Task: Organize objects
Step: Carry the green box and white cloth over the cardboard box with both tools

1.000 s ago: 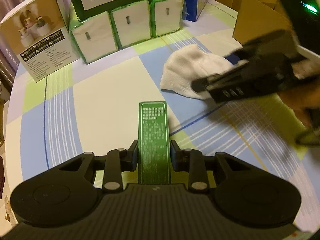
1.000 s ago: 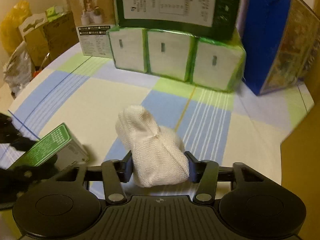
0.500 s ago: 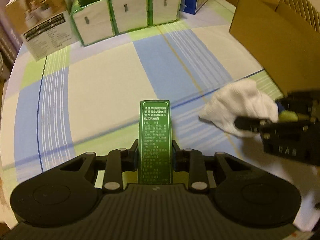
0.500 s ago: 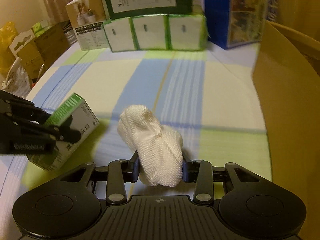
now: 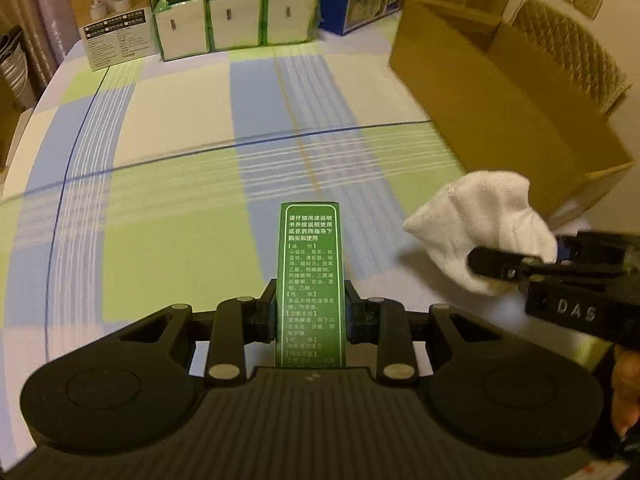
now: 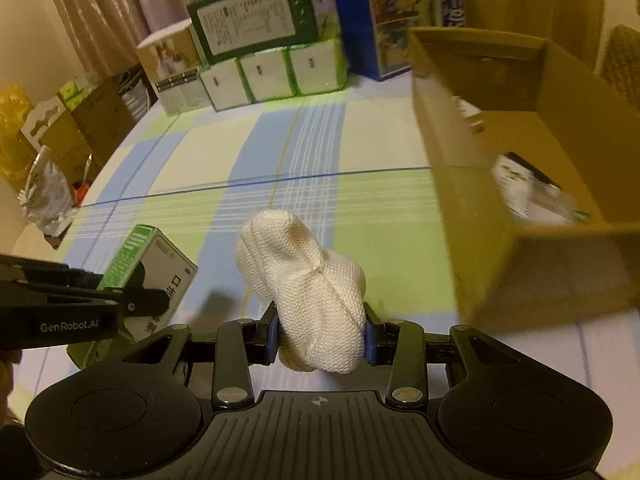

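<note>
My left gripper (image 5: 310,316) is shut on a narrow green box (image 5: 310,276) with white print, held above the checked tablecloth. In the right wrist view the same green box (image 6: 148,268) shows at the lower left, clamped by the left gripper (image 6: 138,304). A white rolled cloth (image 6: 308,292) sits pinched in my right gripper (image 6: 320,338), lifted off the table. From the left wrist view the white cloth (image 5: 480,228) hangs at the right, in front of the open cardboard box (image 5: 500,96). The cardboard box (image 6: 472,168) holds a small white packet (image 6: 532,194).
At the table's far edge stand green-wrapped tissue packs (image 5: 236,20), a green-bordered carton (image 6: 254,16) on top, a tan product box (image 5: 112,20) and a blue box (image 6: 392,12). Cartons and a yellow bag (image 6: 12,128) sit off the table's left side.
Both grippers have lifted with their loads and drawn back. The right one carried the cloth to the right, close to the cardboard box, whose inside now shows.
</note>
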`<state>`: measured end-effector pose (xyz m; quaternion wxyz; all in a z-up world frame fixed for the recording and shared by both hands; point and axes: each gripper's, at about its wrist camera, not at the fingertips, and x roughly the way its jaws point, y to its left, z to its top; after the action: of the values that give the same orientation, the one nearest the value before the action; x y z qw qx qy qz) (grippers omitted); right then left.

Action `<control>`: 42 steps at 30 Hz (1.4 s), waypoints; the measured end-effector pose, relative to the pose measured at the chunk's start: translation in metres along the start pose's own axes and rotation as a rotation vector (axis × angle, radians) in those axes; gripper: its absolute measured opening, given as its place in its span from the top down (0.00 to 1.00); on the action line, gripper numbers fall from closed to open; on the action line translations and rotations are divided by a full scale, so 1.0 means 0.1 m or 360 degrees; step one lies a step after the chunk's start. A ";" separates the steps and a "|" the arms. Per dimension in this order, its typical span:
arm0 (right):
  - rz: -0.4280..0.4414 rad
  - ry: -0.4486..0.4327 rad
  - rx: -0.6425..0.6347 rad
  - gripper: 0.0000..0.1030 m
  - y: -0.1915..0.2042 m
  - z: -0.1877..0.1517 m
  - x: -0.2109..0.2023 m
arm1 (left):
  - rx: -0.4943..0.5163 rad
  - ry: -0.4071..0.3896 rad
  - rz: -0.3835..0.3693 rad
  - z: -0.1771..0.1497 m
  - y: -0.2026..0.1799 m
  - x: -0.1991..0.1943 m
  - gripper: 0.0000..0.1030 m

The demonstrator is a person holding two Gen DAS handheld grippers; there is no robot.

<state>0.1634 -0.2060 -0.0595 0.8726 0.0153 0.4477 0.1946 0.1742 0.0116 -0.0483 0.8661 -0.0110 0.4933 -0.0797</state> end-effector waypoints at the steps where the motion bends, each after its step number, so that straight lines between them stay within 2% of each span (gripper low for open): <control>1: -0.0001 -0.0008 0.0010 0.65 -0.02 -0.05 -0.10 | -0.0019 -0.0020 -0.0003 -0.05 -0.07 -0.08 0.76; 9: -0.0038 -0.0072 0.0073 0.65 -0.28 -0.38 -0.76 | -0.0084 -0.0128 -0.0019 -0.29 -0.53 -0.59 0.76; 16: -0.0058 -0.0139 0.0095 0.65 -0.43 -0.55 -1.14 | -0.0103 -0.0157 -0.0027 -0.45 -0.80 -0.82 0.76; 27: -0.0117 -0.0214 0.0107 0.65 -0.59 -0.64 -1.46 | -0.0069 -0.0173 -0.0080 -0.56 -1.15 -0.95 0.76; 42: -0.0203 -0.0269 0.0206 0.65 -0.94 -0.66 -1.66 | -0.0008 -0.0192 -0.0173 -0.44 -1.53 -0.97 0.76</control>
<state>0.0556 -0.3615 0.0108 0.9150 0.0595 0.3844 0.1074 0.0685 -0.1224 0.0273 0.8886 -0.0448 0.4392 -0.1246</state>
